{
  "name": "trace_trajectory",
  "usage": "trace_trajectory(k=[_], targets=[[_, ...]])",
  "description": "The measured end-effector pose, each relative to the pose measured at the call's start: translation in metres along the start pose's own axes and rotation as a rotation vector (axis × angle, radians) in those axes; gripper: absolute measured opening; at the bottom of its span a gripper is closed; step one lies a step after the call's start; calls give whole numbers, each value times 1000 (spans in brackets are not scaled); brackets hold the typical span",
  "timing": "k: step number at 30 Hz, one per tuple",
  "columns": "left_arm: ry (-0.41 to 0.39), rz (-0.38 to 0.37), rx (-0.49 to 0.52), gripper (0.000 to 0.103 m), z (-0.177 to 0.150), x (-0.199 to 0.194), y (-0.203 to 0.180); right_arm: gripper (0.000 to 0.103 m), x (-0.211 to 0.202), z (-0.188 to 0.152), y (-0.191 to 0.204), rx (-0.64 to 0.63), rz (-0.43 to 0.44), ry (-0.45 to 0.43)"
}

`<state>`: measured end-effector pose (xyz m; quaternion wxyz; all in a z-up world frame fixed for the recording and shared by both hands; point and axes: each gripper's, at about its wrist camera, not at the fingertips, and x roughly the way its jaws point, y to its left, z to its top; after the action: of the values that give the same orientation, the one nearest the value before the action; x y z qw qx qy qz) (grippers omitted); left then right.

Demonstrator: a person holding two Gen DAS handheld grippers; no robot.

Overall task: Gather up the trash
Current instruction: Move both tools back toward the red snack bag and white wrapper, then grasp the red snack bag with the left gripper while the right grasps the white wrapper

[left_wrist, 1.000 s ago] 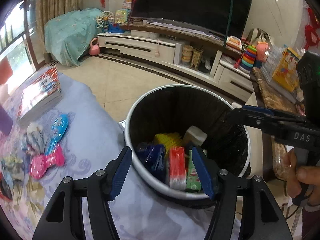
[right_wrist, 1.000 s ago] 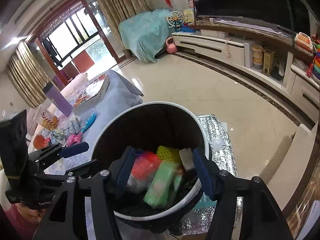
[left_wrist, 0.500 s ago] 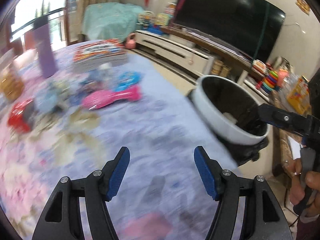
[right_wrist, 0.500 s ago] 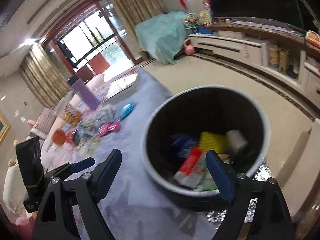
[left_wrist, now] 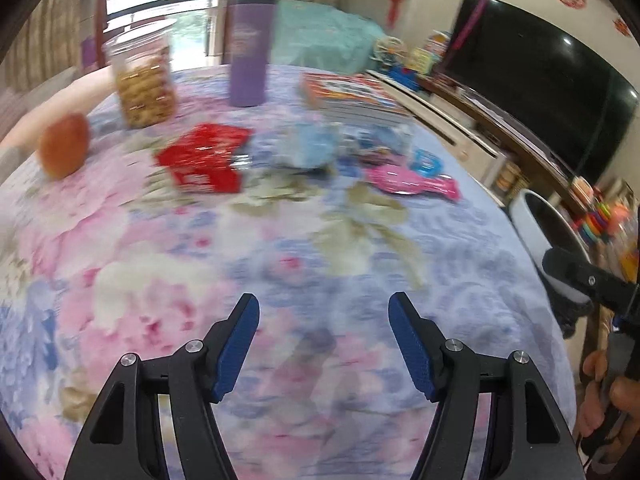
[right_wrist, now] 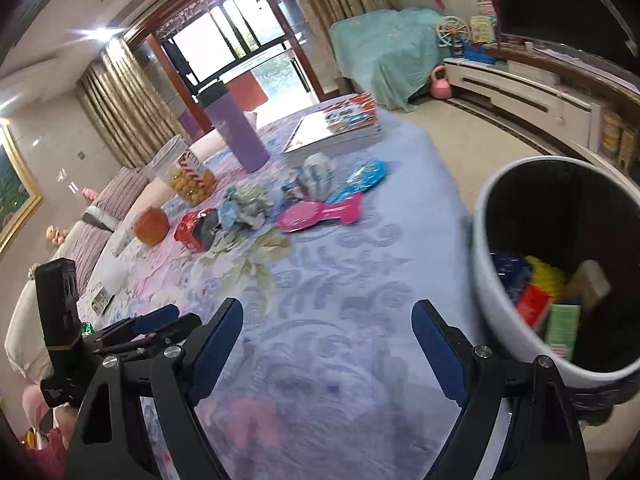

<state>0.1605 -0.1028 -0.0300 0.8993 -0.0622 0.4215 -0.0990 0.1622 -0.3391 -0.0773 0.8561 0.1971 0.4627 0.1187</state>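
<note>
The left tongs (left_wrist: 324,334) hang over the table with their ribbed blue pads (left_wrist: 236,346) spread wide and bare cloth showing between them. The right tongs (right_wrist: 328,340) are also empty; their jaws have just been opening and now stand very wide over the cloth near the table's right edge.

The table (right_wrist: 360,288) is draped in a soft, quilted-looking cloth printed with pink, blue and olive flowers. Toward its far side lies a loose cluster of trash: a crinkled, shiny red foil wrapper (right_wrist: 198,230), a crumpled pale-blue and white wad (right_wrist: 244,208), a flat glossy pink packet (right_wrist: 320,214) with flared ends, and a blue foil packet (right_wrist: 368,176) just beyond it. Behind them stand a matte purple cylindrical bottle (right_wrist: 238,136) with a dark cap, a clear plastic jar (right_wrist: 186,176) of yellow round snacks, and a round orange fruit (right_wrist: 151,226) near the far left corner. A stack of flat books (right_wrist: 336,128) sits at the far right corner.

Off the table's right edge stands a round white-rimmed bin (right_wrist: 496,280) with a black liner, holding boxes and packets in red, green, yellow and blue.
</note>
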Motion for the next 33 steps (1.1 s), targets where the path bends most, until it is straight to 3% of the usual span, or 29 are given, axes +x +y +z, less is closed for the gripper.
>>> trace_trajectory(k=[11, 27, 33], targets=[[-2, 49, -62, 67, 10, 8, 31, 88, 37, 9, 30, -64, -12, 3], [19, 88, -107, 68, 58, 61, 61, 88, 75, 50, 26, -89, -37, -10], [12, 110, -129, 73, 78, 81, 69, 87, 93, 69, 28, -111, -46, -18]])
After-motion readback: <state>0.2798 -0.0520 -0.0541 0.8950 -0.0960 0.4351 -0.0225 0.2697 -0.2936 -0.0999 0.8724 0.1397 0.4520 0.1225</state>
